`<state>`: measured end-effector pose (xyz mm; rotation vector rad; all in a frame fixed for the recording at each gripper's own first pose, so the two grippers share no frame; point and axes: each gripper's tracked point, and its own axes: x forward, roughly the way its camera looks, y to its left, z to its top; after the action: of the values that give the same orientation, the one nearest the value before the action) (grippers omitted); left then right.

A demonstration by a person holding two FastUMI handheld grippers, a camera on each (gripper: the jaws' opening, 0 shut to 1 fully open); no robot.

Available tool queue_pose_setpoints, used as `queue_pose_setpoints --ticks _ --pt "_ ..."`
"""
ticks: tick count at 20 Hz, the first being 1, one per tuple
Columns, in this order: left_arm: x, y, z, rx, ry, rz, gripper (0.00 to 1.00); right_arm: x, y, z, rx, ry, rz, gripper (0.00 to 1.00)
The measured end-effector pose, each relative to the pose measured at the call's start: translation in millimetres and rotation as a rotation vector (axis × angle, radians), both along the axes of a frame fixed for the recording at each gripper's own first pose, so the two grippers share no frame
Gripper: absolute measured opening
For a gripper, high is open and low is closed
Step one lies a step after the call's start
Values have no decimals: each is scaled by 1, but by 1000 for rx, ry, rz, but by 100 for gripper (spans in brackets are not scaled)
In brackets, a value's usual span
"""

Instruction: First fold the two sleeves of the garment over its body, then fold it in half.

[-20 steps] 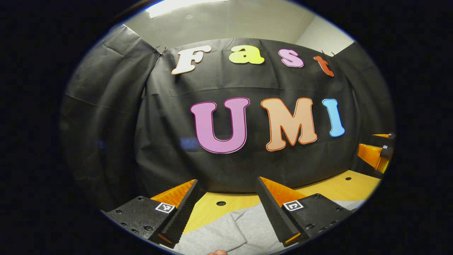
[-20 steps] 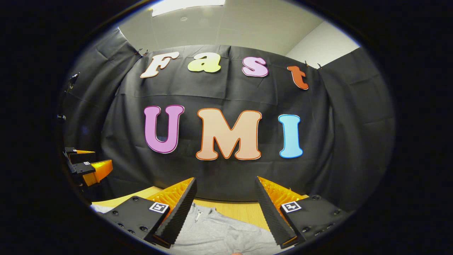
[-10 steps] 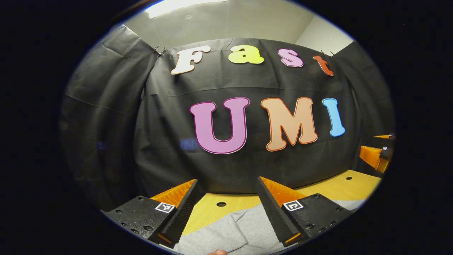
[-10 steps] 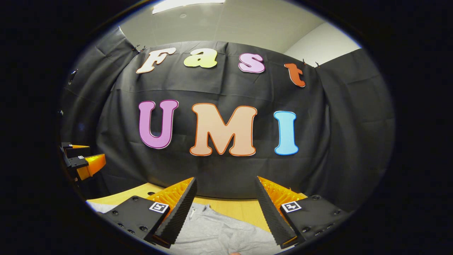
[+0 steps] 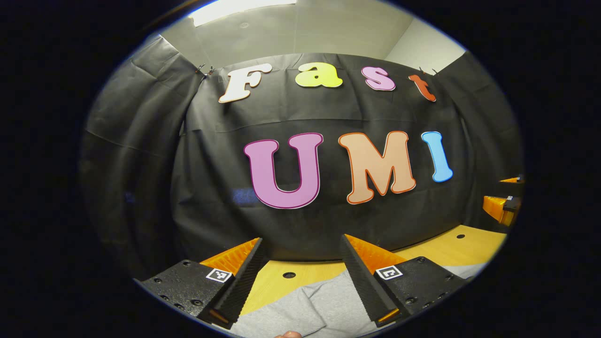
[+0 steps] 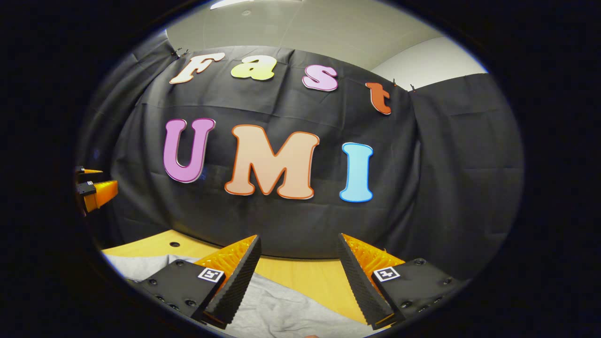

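In the left gripper view, the left gripper hangs above a wooden table with its two fingers spread wide and nothing between them. Each finger is a wedge that tapers toward the tip, with a ribbed, saw-toothed inner face and a flat, matte outer block dotted with small screws and carrying a small square printed marker. Below the gap lies the garment, a soft, light grey knit spread flat on the table; a straight folded edge runs across it near the bottom of the view, and more grey cloth shows at the right past the right finger. The tabletop is smooth, pale wood with small round holes drilled in it. At the far right edge of this view the right gripper shows small, well apart.

In the right gripper view, the right gripper likewise stands wide, holding nothing, its ribbed fingers above the garment, which here lies rumpled in soft creases and reaches leftward past the left finger. Bare wood shows between the cloth and the booth's wall, a black, matte fabric hanging in loose folds behind the table. The left gripper shows small at the left edge. No containers appear on the table.
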<state>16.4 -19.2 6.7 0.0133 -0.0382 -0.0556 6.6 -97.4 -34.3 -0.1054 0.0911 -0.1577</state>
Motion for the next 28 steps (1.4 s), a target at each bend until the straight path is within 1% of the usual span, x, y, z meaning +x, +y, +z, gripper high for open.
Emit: queue_pose_setpoints --ticks 4,5,6,9,13,21,28 --pt "4 -7 -3 -2 9 -18 95 -6 -48 -19 -27 82 -65 100" --pt "5 -8 -3 1 8 -21 95 -9 -59 -24 -30 94 -84 96" --pt "5 -9 -3 3 7 -24 95 -14 -72 -28 -34 104 -107 99" --pt "8 -19 -3 10 8 -46 95 -31 -104 -46 -34 153 -167 99" --pt "10 -35 -6 3 17 -78 95 -61 -139 -82 -31 251 -226 100" --pt "14 -64 -4 7 16 -134 95 -119 -181 -157 -19 478 -263 100" --pt "13 -73 -8 20 30 -139 95 -177 -203 -225 42 675 -286 100"
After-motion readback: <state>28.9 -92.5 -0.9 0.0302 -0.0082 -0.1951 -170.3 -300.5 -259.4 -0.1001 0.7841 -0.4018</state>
